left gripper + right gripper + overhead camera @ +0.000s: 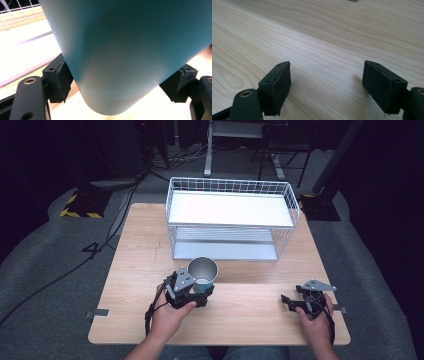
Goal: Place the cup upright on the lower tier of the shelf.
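A teal cup with a shiny metal inside stands in front of the white wire rack, its mouth tilted toward the camera. My left gripper is shut on the teal cup low on its body, one pad pressing each side. My right gripper rests near the table's front right, open, pointing left. In the right gripper view its jaws stand wide apart over bare wood, with nothing between them.
The two-level white wire rack sits at the back middle of the wooden table. Beyond the table are grey carpet, cables and chair legs.
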A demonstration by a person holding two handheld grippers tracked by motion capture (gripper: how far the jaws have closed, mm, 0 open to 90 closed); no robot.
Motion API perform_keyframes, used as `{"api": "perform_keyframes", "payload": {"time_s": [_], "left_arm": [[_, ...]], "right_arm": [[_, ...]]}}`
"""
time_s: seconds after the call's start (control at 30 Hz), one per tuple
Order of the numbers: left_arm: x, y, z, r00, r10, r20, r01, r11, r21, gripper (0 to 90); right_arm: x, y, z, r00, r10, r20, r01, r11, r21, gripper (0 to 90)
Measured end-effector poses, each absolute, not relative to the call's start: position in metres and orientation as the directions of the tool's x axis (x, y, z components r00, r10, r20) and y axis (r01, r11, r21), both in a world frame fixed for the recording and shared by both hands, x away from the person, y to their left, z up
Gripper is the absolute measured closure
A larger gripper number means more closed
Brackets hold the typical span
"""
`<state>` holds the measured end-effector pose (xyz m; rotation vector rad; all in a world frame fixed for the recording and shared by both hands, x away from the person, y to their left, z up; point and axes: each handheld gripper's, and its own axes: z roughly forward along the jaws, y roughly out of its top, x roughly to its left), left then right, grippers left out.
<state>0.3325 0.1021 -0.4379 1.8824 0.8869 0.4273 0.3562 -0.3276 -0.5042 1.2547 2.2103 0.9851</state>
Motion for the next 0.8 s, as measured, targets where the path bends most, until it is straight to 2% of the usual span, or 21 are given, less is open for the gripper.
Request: {"api": "perform_keyframes", "payload": {"time_s": [0.8], "left_arm": [[0.378, 0.076, -0.429, 0.674, 0.731, -0.108, 0.390, -0.227, 0.892, 22.1]], "right_arm": [[0.356, -0.327, -0.504, -0.508, 0.861, -0.010, 0.569, 0.344, 0.747, 23.5]]}}
